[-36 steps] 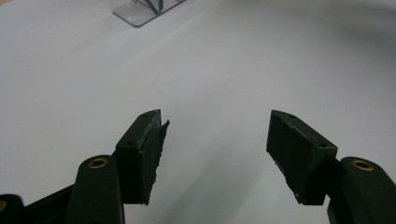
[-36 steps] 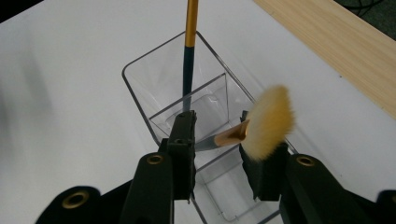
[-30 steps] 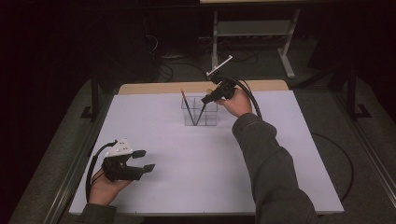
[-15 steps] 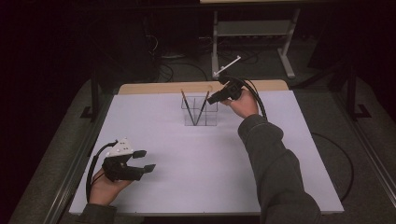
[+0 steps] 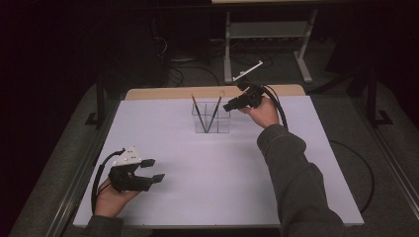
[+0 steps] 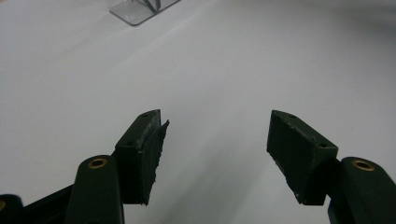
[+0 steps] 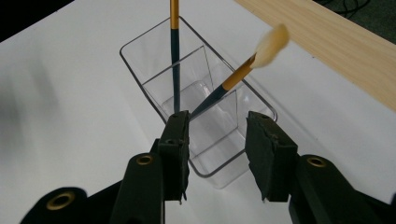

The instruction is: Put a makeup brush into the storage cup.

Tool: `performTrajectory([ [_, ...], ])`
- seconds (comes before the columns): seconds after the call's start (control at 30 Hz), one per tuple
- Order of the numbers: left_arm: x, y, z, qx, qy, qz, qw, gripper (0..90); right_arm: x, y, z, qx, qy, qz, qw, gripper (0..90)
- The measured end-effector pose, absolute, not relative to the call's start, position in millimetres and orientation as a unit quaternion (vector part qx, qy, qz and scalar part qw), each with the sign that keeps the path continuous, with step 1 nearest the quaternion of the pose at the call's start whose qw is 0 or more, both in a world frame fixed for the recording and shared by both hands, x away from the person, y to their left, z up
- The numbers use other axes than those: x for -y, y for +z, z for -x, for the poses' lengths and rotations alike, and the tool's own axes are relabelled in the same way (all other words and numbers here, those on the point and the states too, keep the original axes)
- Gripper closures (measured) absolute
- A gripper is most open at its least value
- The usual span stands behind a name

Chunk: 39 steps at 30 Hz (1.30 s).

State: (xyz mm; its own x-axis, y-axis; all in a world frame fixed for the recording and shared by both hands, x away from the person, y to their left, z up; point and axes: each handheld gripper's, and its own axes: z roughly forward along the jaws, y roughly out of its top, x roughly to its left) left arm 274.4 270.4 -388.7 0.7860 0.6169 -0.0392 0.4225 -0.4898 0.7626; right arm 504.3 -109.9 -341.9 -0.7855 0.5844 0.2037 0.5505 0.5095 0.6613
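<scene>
Both brushes (image 7: pixel 223 88) already stand crossed inside the clear holder (image 5: pixel 211 118). Just above and beside that holder, the right gripper (image 7: pixel 215 135) has let go, its jaws just opening, nothing between them. Well nearer than the holder, the left gripper (image 5: pixel 149 170) rests open, empty. Little looks left.

Both grippers black: left gripper (image 5: pixel 150 170) carries a grey three-cornered plate and a looping black cable. Jaws show brass-coloured rivets and worn dark pads (image 6: pixel 152 154). Right arm wears a grey-green sleeve (image 5: pixel 296 173).
</scene>
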Motion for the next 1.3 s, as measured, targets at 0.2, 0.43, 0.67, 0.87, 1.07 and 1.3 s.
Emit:
performTrajectory([
  [0.2, -270.0, -387.2, -273.8, -0.3, 0.124, -0.856, 0.403, 35.1, 116.5, -342.9, -497.8, -0.863, 0.381, -0.331, 0.019, 58.1],
  [0.43, -269.4, -387.0, -274.4, -0.296, 0.126, -0.859, 0.398, 34.9, 125.4, -343.4, -491.1, -0.857, 0.388, -0.338, 0.016, 56.9],
  [0.67, -267.9, -387.6, -273.8, -0.299, 0.125, -0.858, 0.4, 34.9, 130.8, -344.9, -484.5, -0.853, 0.396, -0.341, 0.016, 53.7],
  [0.87, -268.3, -387.6, -274.3, -0.297, 0.125, -0.86, 0.396, 34.9, 134.0, -344.2, -480.4, -0.851, 0.401, -0.338, 0.021, 51.9],
  [1.07, -267.6, -387.9, -274.0, -0.301, 0.124, -0.857, 0.4, 34.5, 137.8, -345.1, -475.3, -0.849, 0.402, -0.342, 0.021, 49.5],
  [1.3, -267.0, -387.7, -273.7, -0.302, 0.124, -0.855, 0.403, 34.1, 143.2, -347.3, -469.5, -0.846, 0.41, -0.341, 0.024, 46.5],
])
